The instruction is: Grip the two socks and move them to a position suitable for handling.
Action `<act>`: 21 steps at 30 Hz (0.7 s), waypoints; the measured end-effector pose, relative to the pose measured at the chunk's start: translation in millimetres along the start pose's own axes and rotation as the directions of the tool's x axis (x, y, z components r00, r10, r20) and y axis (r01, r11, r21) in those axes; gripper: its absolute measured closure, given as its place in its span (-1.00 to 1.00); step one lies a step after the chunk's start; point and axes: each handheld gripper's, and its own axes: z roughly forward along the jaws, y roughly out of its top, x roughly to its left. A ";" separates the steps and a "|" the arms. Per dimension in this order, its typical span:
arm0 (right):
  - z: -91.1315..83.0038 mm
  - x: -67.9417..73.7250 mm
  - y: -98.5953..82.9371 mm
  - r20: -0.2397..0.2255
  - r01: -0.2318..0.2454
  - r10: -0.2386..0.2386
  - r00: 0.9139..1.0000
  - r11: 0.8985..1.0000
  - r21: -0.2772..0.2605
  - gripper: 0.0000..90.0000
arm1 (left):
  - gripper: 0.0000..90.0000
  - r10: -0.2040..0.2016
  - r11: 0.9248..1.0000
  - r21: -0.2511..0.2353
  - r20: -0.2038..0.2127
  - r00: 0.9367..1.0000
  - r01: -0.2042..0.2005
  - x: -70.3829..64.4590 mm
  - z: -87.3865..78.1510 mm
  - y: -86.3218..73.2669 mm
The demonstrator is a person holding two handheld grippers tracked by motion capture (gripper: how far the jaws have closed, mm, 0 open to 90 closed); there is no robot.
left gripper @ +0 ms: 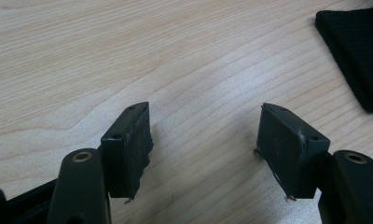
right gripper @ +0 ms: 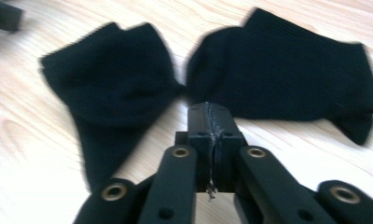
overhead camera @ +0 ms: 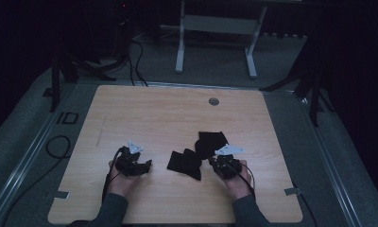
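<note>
Two black socks lie on your bench, touching at one point. The near sock (overhead camera: pixel 185 163) runs its long axis from about 10 o'clock to 4 o'clock in the high view; the far sock (overhead camera: pixel 210 143) lies at its 1 o'clock, long axis roughly from 1 o'clock to 7 o'clock. In the right gripper view both spread ahead of your right tongs (right gripper: pixel 214 122), which are clenched on nothing, tips just short of where the socks meet. Your left tongs (left gripper: pixel 205 135) stand released over bare bench (overhead camera: pixel 154 113), at the near sock's 9 o'clock, apart from it.
</note>
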 end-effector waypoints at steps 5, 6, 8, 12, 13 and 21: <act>5.8 19.8 5.0 -0.036 0.027 -0.027 0.999 1.000 -0.017 0.99 | -0.21 0.001 1.000 -0.001 0.001 1.000 -0.001 0.1 0.1 0.0; 6.3 22.8 5.5 -0.041 0.034 -0.035 0.999 0.999 -0.020 0.99 | -0.21 0.001 1.000 -0.001 0.001 1.000 -0.001 0.1 0.1 0.0; 7.4 29.8 6.7 -0.045 0.047 -0.049 0.998 0.998 -0.037 0.99 | -0.21 0.001 1.000 -0.001 0.001 1.000 -0.001 0.1 0.1 0.0; 19.1 41.8 8.6 -0.050 0.030 -0.032 0.998 0.999 -0.041 0.93 | -0.22 0.019 1.000 -0.003 0.014 1.000 -0.019 -1.6 0.9 0.6; 25.5 45.6 6.9 -0.026 0.042 -0.043 0.999 0.999 -0.021 0.93 | -0.23 0.018 1.000 -0.002 0.015 1.000 -0.018 -2.3 1.0 0.6; 36.7 49.1 -0.8 -0.034 0.035 -0.035 0.999 0.999 0.006 0.94 | -0.24 0.024 1.000 0.000 0.021 0.999 -0.024 -4.3 1.3 1.1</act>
